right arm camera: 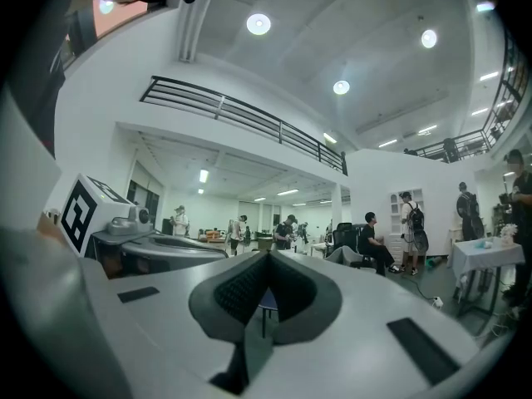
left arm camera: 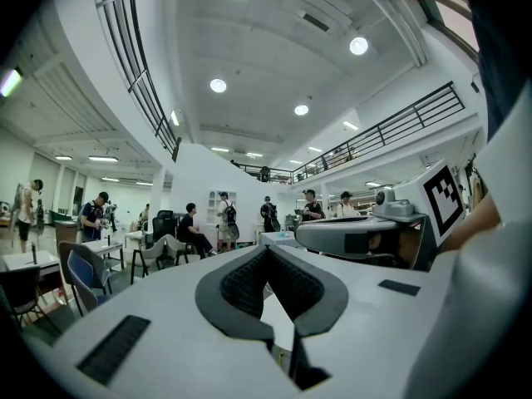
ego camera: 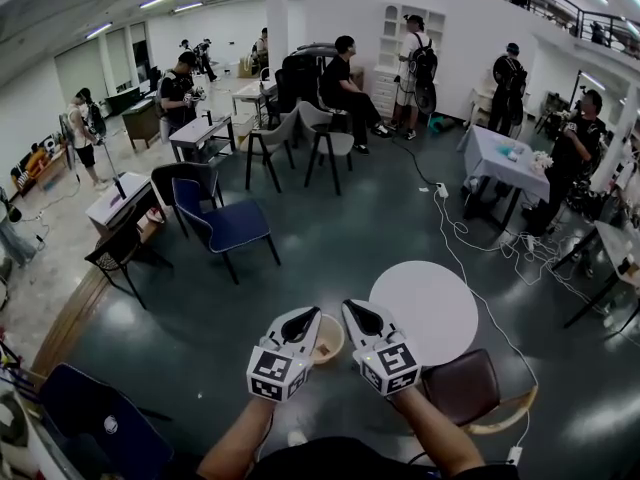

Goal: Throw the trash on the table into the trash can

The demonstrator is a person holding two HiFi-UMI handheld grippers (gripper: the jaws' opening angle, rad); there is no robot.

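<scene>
Both grippers are held up side by side over the floor, pointing out into the room. My left gripper (ego camera: 303, 321) is shut, its dark pads meeting at the tips with nothing between them (left arm camera: 268, 254). My right gripper (ego camera: 362, 318) is shut and empty too (right arm camera: 266, 260). Each gripper view shows the other gripper beside it: the right gripper (left arm camera: 357, 238) and the left gripper (right arm camera: 141, 243). A small beige trash can (ego camera: 330, 343) stands on the floor just beyond and between the two grippers. The round white table (ego camera: 425, 308) to its right shows a bare top with no trash in sight.
A brown chair (ego camera: 462, 388) stands at the table's near side. A blue chair (ego camera: 228, 226) is ahead on the left and another (ego camera: 95, 420) at the lower left. White cables (ego camera: 470, 243) run across the dark floor. Several people, tables and chairs fill the far room.
</scene>
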